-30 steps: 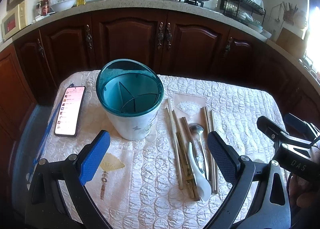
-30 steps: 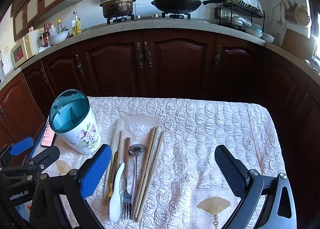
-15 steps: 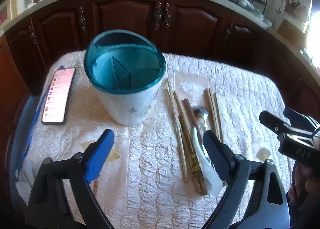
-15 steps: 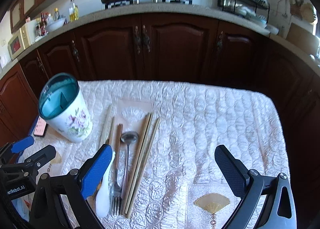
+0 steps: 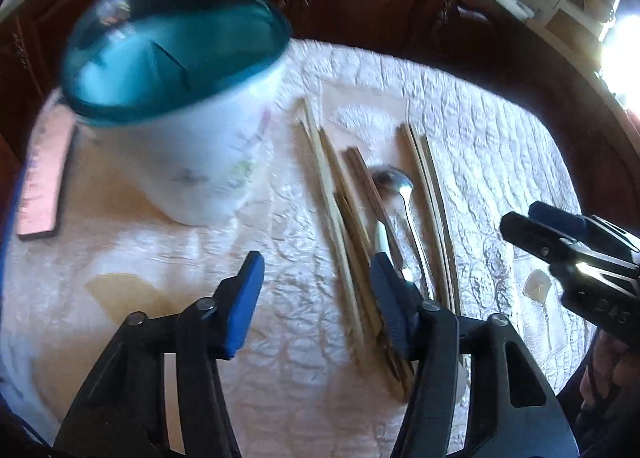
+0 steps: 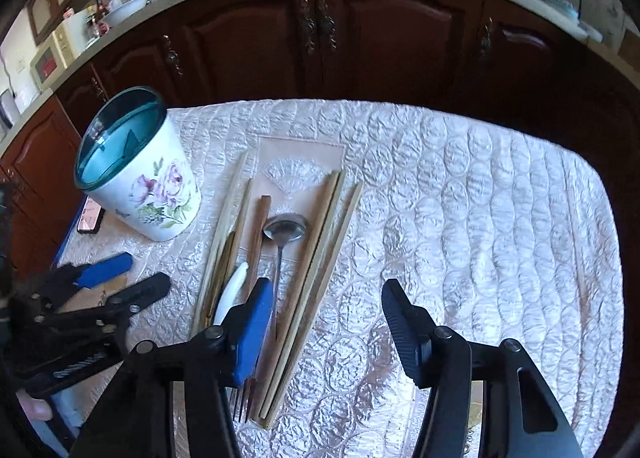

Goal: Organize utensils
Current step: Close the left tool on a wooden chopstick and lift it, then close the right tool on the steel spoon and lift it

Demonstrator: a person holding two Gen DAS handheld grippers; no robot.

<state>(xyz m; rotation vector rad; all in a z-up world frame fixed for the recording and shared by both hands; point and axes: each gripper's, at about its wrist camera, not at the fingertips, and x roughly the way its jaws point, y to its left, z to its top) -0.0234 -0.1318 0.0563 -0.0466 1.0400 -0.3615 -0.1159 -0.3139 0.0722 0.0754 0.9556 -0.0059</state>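
Utensils [image 6: 280, 258] beside holder [image 6: 148, 186]

Hard window glare [image 5: 622, 54] at right, motion-blurred left view, dark fisheye-bent edges.

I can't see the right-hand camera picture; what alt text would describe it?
An open claw hovers over utensils laid in a row on a quilted white tablecloth: chopsticks, a metal spoon, a fork. A flowered holder with a teal rim stands to their left, the other claw below it.
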